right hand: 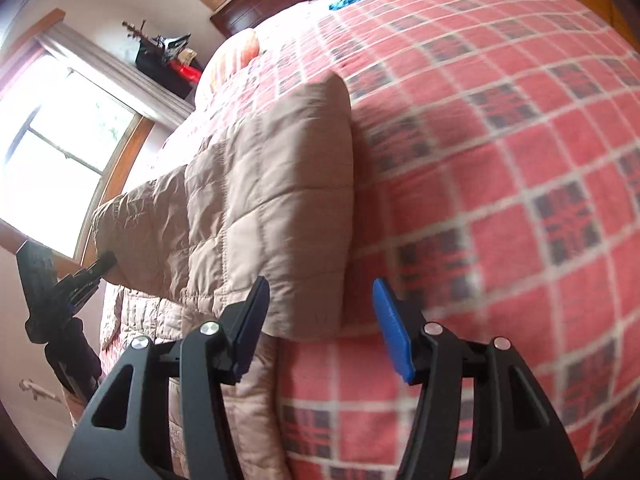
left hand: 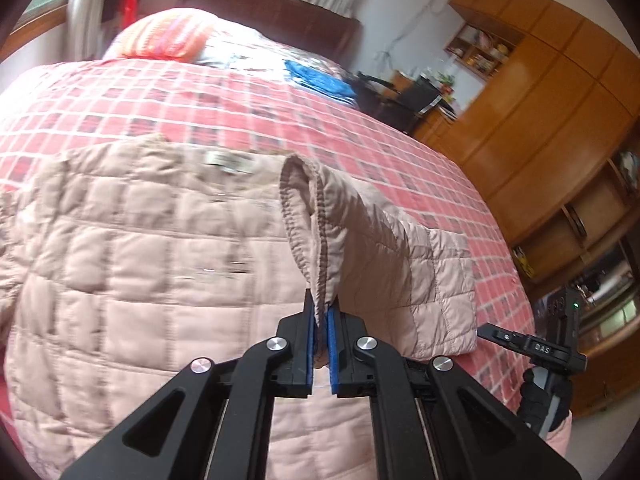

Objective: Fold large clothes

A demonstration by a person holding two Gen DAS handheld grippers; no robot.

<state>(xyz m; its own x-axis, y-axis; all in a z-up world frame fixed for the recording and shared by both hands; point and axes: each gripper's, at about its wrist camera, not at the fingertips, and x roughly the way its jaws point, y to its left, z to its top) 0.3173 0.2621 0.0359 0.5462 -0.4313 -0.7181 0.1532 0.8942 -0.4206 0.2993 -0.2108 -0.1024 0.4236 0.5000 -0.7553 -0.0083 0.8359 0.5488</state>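
The left gripper [left hand: 323, 316] is pressed together on the elastic cuff of the sleeve [left hand: 360, 236], holding it raised over the pink quilted jacket [left hand: 140, 248], which lies spread on the red checked bedspread [left hand: 360, 136]. The right gripper [right hand: 320, 312] is spread wide with nothing between its blue pads [right hand: 394, 332]; the jacket's folded edge [right hand: 280, 200] lies just ahead of them, nearer the left pad.

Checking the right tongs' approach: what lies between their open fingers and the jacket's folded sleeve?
Nothing. In the right wrist view the right tongs stand open right at the sleeve; its lower edge sits in the gap, over the plaid bedspread.
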